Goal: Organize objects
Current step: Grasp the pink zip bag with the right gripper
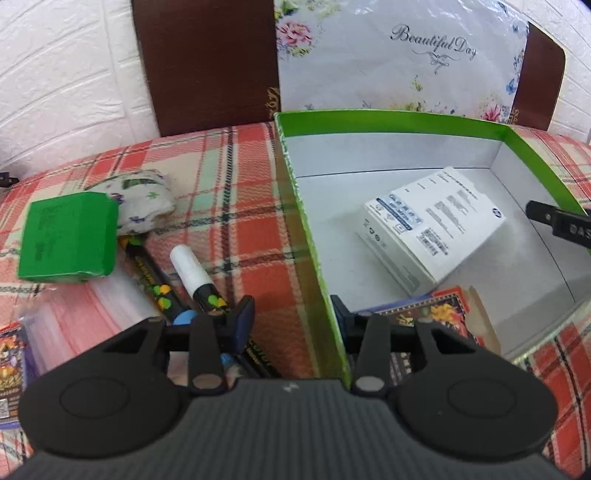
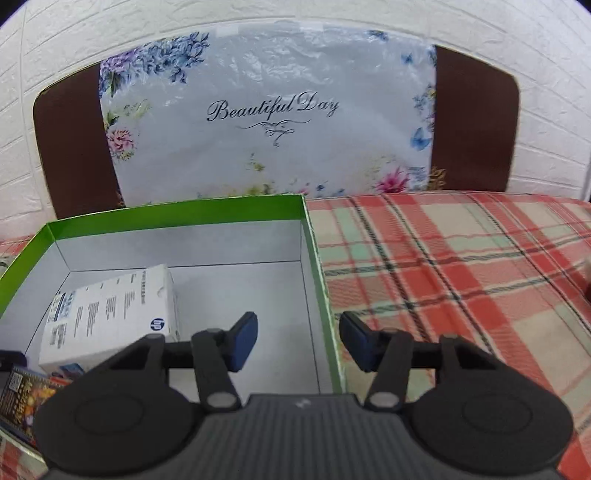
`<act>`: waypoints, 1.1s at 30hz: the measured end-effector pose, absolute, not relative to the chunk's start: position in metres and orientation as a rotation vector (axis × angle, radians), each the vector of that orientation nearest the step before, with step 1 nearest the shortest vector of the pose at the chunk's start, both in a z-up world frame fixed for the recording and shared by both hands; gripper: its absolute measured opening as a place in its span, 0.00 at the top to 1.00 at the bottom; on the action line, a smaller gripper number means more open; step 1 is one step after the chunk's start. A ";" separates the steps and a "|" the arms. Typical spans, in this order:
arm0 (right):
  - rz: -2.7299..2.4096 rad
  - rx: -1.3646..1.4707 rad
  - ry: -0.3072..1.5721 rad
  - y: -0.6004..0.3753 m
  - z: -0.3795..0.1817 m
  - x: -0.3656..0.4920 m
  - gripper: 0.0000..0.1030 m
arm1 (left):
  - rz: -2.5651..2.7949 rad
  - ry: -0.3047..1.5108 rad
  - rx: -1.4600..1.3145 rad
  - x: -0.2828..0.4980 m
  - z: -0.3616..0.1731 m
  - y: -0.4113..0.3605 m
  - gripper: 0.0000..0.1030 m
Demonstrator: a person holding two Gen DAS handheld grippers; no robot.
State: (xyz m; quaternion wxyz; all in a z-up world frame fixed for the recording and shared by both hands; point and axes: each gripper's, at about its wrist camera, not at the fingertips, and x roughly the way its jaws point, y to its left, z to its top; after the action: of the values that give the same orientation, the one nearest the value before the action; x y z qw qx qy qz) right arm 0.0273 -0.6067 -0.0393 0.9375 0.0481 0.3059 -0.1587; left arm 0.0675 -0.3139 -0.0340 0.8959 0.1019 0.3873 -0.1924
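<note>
Markers (image 1: 192,277) lengthwise, caps away

Plaid cloth (image 2: 461,280), red/cream/green, covers the surface. Floral plastic bag (image 2: 266,118) w/ "Beautiful Day" script stands at back against brown board (image 2: 472,122). White brick-textured wall (image 2: 295,14) behind.

Both point downward at a slant: the left hand-held gripper (image 1: 291,317) and the right hand-held gripper (image 2: 297,339), each with jaws parted and nothing between them.
</note>
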 end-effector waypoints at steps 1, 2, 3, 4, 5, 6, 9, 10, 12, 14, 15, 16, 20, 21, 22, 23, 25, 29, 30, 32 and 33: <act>-0.323 0.069 0.623 -0.600 -0.039 0.035 0.51 | -0.391 0.792 0.207 0.067 -0.033 -0.309 0.56; -0.314 0.045 0.618 -0.592 -0.040 0.043 0.51 | -0.379 0.786 0.202 0.067 -0.032 -0.304 0.56; -0.307 0.021 0.613 -0.584 -0.040 0.053 0.51 | -0.361 0.777 0.195 0.069 -0.030 -0.300 0.56; -0.319 0.001 0.603 -0.577 -0.040 0.061 0.51 | -0.345 0.776 0.190 0.071 -0.029 -0.298 0.56; -0.328 -0.030 0.599 -0.569 -0.039 0.068 0.47 | -0.342 0.787 0.189 0.074 -0.028 -0.296 0.56; -0.348 -0.060 0.593 -0.562 -0.036 0.072 0.43 | -0.355 0.800 0.186 0.075 -0.025 -0.293 0.56; -0.392 -0.067 0.497 -0.538 -0.019 0.054 0.39 | -0.423 0.757 0.165 0.058 -0.008 -0.284 0.56; -0.371 -0.038 0.451 -0.529 -0.012 0.039 0.40 | -0.441 0.719 0.180 0.048 -0.002 -0.279 0.56; -0.304 0.015 0.384 -0.504 0.000 0.009 0.41 | -0.493 0.664 0.190 0.029 0.005 -0.266 0.52; -0.223 0.040 0.334 -0.475 0.006 -0.022 0.39 | -0.549 0.634 0.166 0.009 0.006 -0.241 0.52; -0.162 0.053 0.326 -0.460 0.007 -0.035 0.38 | -0.555 0.627 0.165 0.001 0.004 -0.227 0.52; -0.093 0.064 0.329 -0.447 0.006 -0.045 0.38 | -0.561 0.629 0.164 -0.003 0.000 -0.214 0.52; 0.169 0.022 0.436 -0.383 -0.003 -0.066 0.39 | -0.479 0.687 0.149 -0.012 -0.023 -0.148 0.52; 0.216 -0.004 0.462 -0.366 -0.006 -0.065 0.40 | -0.430 0.712 0.143 -0.010 -0.031 -0.131 0.52; 0.250 -0.029 0.483 -0.349 -0.009 -0.061 0.40 | -0.375 0.746 0.123 -0.005 -0.037 -0.116 0.52; 0.270 -0.052 0.500 -0.332 -0.011 -0.055 0.40 | -0.320 0.788 0.092 0.002 -0.044 -0.101 0.52; 0.291 -0.069 0.513 -0.306 -0.012 -0.033 0.38 | -0.266 0.784 0.019 0.005 -0.045 -0.071 0.53; 0.196 -0.131 0.527 -0.274 -0.022 0.028 0.18 | -0.228 0.822 -0.107 0.007 -0.041 -0.036 0.53; 0.196 -0.152 0.555 -0.269 -0.028 0.044 0.17 | -0.232 0.828 -0.128 0.006 -0.040 -0.032 0.53; 0.189 -0.224 0.621 -0.260 -0.047 0.069 0.19 | -0.236 0.833 -0.132 0.005 -0.042 -0.031 0.53; 0.174 -0.243 0.628 -0.258 -0.055 0.073 0.21 | -0.240 0.832 -0.125 0.003 -0.043 -0.030 0.53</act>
State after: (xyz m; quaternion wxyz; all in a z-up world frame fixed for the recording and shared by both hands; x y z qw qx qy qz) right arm 0.0730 -0.2577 -0.0548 0.9401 -0.1191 0.3078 0.0852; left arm 0.0033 -0.0304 -0.0431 0.9057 -0.0606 0.4031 -0.1161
